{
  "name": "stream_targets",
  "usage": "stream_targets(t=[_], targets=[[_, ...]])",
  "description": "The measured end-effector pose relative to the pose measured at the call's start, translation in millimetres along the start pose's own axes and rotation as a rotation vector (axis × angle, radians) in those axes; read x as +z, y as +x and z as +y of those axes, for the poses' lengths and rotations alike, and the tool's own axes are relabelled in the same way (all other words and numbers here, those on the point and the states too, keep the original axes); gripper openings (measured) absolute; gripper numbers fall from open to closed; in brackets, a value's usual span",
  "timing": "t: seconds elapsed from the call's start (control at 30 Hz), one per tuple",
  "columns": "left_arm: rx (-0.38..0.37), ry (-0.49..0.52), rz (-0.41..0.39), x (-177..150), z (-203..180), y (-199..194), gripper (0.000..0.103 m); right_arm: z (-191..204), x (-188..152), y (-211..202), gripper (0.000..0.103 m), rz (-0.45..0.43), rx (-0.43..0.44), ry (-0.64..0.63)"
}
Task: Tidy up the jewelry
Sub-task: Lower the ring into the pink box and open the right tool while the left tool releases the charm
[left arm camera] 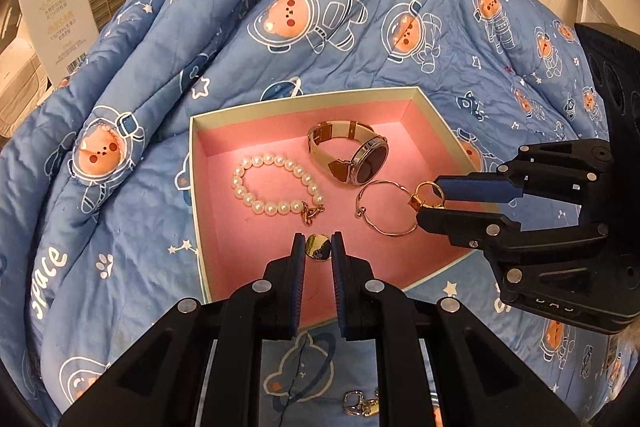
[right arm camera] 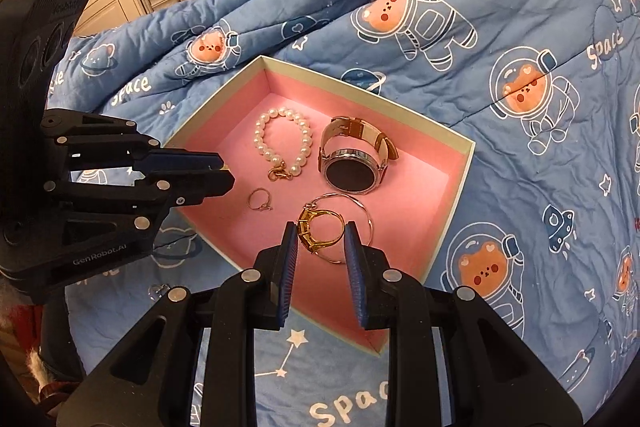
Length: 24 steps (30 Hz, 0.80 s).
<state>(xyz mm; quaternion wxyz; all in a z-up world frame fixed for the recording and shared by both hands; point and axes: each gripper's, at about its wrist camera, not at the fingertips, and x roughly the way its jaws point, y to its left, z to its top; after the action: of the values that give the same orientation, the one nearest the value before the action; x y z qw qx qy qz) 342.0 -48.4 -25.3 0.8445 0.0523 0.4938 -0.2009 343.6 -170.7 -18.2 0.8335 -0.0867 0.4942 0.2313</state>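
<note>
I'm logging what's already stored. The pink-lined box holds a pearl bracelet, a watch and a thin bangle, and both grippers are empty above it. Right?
Not quite: neither gripper is empty. The left gripper pinches a small gold ring in the left wrist view; the right gripper holds a gold ring in the right wrist view. The box contents are right.

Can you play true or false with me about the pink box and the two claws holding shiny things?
1. The pearl bracelet lies inside the pink box. True.
2. The watch is on the blue blanket outside the box. False: it lies in the box, beside the pearls.
3. The right claw holds a gold ring. True.
4. The left claw is empty. False: a small gold piece sits pinched between its fingers.
5. The box has its lid on. False: it is open on top.
6. A thin wire bangle lies in the box near the watch. True.
</note>
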Motion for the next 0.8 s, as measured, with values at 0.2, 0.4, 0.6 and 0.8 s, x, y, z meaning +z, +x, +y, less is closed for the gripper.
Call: stream_targets(t=[0.2,0.4,0.6,0.8], targets=[[0.011,0.019,0.048,8,-1,15,0.013,-7,9,19,0.025,0.061,-0.009,0.000],[0.017,0.040,0.076,10,-1,25,0.013,-7,13,32,0.025,0.101,-0.022,-0.036],[0.018,0.032,0.091,10,4,33,0.013,-7,15,39,0.025,0.122,-0.017,-0.046],[0.026,0.058,0.101,13,0,39,0.013,-3,16,49,0.025,0.151,-0.026,-0.066]])
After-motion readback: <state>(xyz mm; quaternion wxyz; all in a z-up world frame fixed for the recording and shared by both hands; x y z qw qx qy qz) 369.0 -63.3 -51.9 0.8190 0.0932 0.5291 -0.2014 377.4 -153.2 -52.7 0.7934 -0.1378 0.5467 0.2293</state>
